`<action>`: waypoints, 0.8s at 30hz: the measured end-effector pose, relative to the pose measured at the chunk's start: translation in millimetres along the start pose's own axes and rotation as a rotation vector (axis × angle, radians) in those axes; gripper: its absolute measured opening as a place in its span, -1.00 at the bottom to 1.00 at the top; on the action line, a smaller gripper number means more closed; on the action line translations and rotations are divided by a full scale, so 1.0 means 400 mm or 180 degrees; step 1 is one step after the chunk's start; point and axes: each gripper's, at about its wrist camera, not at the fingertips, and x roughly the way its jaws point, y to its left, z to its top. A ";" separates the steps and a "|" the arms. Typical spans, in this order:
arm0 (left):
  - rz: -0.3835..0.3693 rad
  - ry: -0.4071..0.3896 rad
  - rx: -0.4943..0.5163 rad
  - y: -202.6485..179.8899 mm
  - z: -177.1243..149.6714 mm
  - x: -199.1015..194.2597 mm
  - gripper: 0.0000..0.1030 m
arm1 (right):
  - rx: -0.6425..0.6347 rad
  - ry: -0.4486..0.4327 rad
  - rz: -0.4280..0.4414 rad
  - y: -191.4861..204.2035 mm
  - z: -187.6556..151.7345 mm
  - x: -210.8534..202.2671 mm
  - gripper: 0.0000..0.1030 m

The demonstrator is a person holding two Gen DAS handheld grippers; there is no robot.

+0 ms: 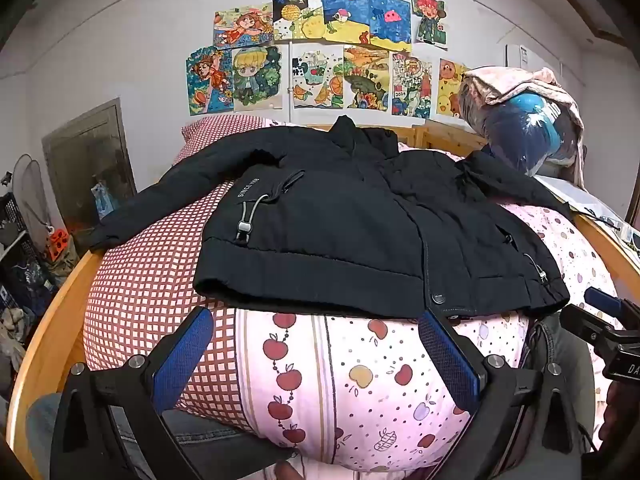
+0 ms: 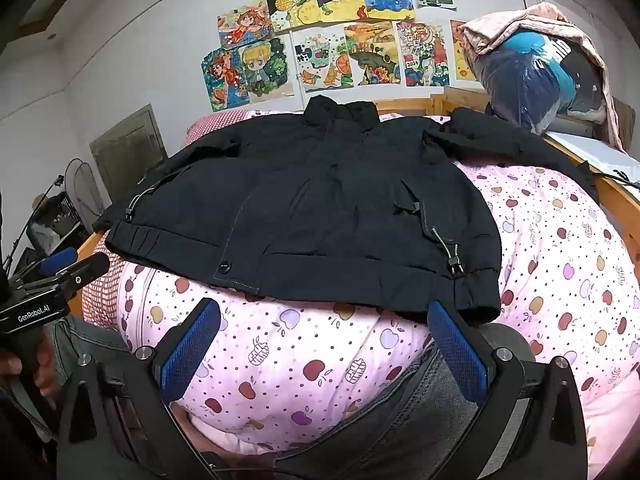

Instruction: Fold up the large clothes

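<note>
A black jacket (image 1: pixel 340 232) lies spread flat, front up, on the bed, sleeves out to both sides and collar toward the wall. It also shows in the right wrist view (image 2: pixel 320 216). My left gripper (image 1: pixel 316 320) is open and empty, just short of the jacket's hem near its left half. My right gripper (image 2: pixel 324 312) is open and empty, just short of the hem near its right half. The right gripper shows at the right edge of the left wrist view (image 1: pixel 600 312), and the left gripper at the left edge of the right wrist view (image 2: pixel 60 264).
The bed has a pink apple-print quilt (image 2: pixel 560 240) and a red checked cover (image 1: pixel 152 280), inside a wooden frame (image 1: pixel 52 320). A bagged bundle under a pink cloth (image 1: pixel 528 120) sits at the back right. Clutter and crates (image 1: pixel 24 272) stand left of the bed. Drawings (image 1: pixel 320 52) cover the wall.
</note>
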 end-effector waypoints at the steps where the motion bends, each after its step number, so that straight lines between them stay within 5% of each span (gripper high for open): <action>1: 0.0001 -0.0002 -0.0001 0.000 0.000 0.000 1.00 | 0.0000 -0.0001 -0.0002 0.001 -0.001 0.000 0.98; 24: 0.0007 0.0000 0.0012 0.000 0.000 -0.001 1.00 | 0.0007 0.0000 -0.0001 0.026 -0.009 -0.008 0.98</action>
